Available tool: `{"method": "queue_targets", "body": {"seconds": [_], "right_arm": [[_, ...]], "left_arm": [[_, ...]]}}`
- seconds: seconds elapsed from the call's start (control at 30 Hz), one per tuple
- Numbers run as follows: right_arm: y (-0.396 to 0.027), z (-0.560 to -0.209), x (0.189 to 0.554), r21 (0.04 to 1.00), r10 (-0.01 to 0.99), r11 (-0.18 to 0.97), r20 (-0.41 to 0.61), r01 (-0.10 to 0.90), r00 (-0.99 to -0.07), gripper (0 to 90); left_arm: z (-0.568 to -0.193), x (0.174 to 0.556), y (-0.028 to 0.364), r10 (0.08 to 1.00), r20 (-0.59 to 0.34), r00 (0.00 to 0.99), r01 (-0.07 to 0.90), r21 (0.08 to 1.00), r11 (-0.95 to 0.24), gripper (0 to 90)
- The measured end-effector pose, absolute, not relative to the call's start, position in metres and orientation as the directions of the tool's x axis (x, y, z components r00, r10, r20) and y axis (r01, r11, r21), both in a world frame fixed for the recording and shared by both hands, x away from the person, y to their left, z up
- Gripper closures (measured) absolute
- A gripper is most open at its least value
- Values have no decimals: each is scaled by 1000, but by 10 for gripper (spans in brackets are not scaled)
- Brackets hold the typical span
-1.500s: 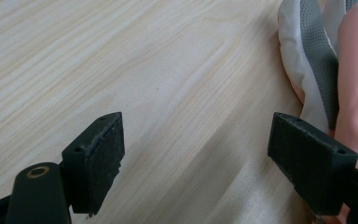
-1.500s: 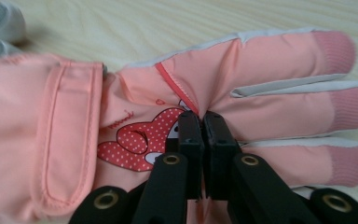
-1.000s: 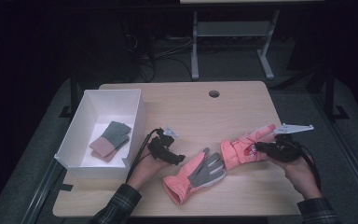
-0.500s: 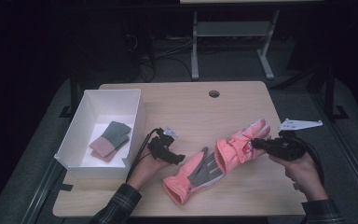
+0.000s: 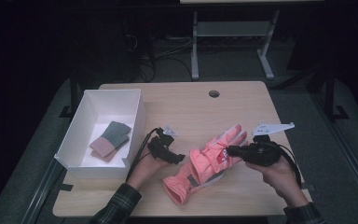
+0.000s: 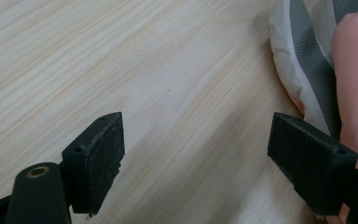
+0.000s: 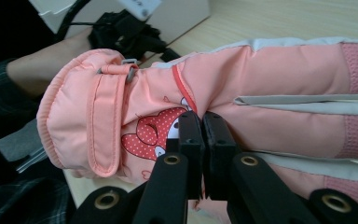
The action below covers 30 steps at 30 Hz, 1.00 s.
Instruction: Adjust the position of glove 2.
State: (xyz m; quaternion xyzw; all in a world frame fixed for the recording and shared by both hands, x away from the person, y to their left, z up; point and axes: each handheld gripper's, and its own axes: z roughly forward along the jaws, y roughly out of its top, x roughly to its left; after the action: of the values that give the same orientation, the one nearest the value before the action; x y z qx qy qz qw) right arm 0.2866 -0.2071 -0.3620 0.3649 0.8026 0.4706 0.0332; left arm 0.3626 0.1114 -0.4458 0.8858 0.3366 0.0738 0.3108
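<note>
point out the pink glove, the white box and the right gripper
pink glove [image 7: 270, 79], right gripper view, back of the hand
white box [image 5: 137, 122], high view, right wall
right gripper [image 7: 202, 128], right gripper view, between its pinching tips

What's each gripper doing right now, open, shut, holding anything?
Left gripper: open, jaws wide apart over the bare table, holding nothing.
Right gripper: shut, pinching the fabric of the upper pink glove, which lies on the other glove.

Lower padded pink ski glove [image 5: 182, 183] largely covered by the upper pink glove [image 5: 216, 151]; upper glove's fingertips cut off at the right gripper view's edge; folded grey-and-pink fabric [image 5: 110, 141] in white box [image 5: 135, 122] too small to identify.
</note>
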Motion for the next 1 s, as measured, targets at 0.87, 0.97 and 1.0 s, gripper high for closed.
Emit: {"method": "queue_targets", "body": {"seconds": [0.87, 0.97, 1.0], "right_arm": [[-147, -395, 281, 691, 551, 392, 352, 607, -756, 876], [-145, -399, 282, 684, 555, 396, 354, 613, -753, 875], [-144, -401, 283, 678, 559, 402, 351, 616, -751, 875]], "left_arm": [[-446, 364, 111, 640, -77, 765, 554, 587, -591, 184], [-447, 364, 110, 641, -79, 763, 557, 583, -591, 184], [-447, 364, 110, 642, -78, 763, 557, 583, -591, 184]]}}
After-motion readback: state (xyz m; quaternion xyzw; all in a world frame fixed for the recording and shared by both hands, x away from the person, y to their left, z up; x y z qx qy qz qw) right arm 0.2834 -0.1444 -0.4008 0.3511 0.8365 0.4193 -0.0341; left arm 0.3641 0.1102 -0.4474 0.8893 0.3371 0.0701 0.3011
